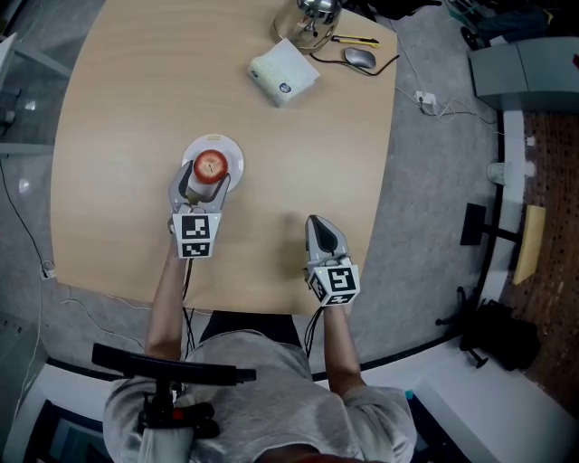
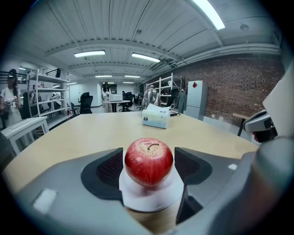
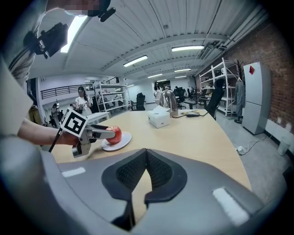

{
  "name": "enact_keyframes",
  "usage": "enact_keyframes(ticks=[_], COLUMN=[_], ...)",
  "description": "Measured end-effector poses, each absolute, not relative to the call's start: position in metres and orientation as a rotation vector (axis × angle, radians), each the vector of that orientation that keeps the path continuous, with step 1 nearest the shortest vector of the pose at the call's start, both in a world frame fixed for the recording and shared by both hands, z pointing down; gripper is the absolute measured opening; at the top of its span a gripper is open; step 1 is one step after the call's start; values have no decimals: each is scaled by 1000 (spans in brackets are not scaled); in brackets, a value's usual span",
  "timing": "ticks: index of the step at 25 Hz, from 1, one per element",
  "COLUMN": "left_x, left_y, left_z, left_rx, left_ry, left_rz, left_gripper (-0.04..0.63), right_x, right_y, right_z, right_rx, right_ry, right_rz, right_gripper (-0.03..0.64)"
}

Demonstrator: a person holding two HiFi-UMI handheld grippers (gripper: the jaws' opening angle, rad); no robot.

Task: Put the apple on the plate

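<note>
A red apple (image 1: 211,165) sits on a small white plate (image 1: 233,149) on the left half of the wooden table. My left gripper (image 1: 206,176) reaches over the plate's near rim, and its two dark pads press the apple's sides. In the left gripper view the apple (image 2: 149,161) fills the space between the pads, resting on the plate (image 2: 151,199). My right gripper (image 1: 317,222) lies shut and holds nothing, near the table's front edge, a hand's width to the right. From the right gripper view, the apple (image 3: 115,134) and plate (image 3: 120,143) lie far left.
A white tissue box (image 1: 284,73) stands at the far side of the table, with a metal kettle (image 1: 308,18) and a mouse (image 1: 360,58) behind it. The table's right edge (image 1: 387,181) drops to grey floor with cables.
</note>
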State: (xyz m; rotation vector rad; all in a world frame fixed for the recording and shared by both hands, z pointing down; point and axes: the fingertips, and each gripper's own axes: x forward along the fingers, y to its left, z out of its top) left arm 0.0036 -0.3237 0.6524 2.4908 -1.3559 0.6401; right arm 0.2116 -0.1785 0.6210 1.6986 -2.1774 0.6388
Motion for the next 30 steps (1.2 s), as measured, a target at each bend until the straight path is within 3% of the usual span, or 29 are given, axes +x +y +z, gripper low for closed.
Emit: enact_keyframes(ticks=[18, 30], left_x=[-5, -34], left_y=[-304, -275], left_z=[605, 554], left_rx=[2549, 2542], left_ry=[-1381, -1459], left_rz=[582, 508], left_gripper=[363, 320], right_x=[195, 170], right_y=[-174, -165], right_z=[594, 562], right_rx=[1709, 1695], right_ry=[-2235, -2316], right_rz=[574, 494], right_gripper=[6, 6])
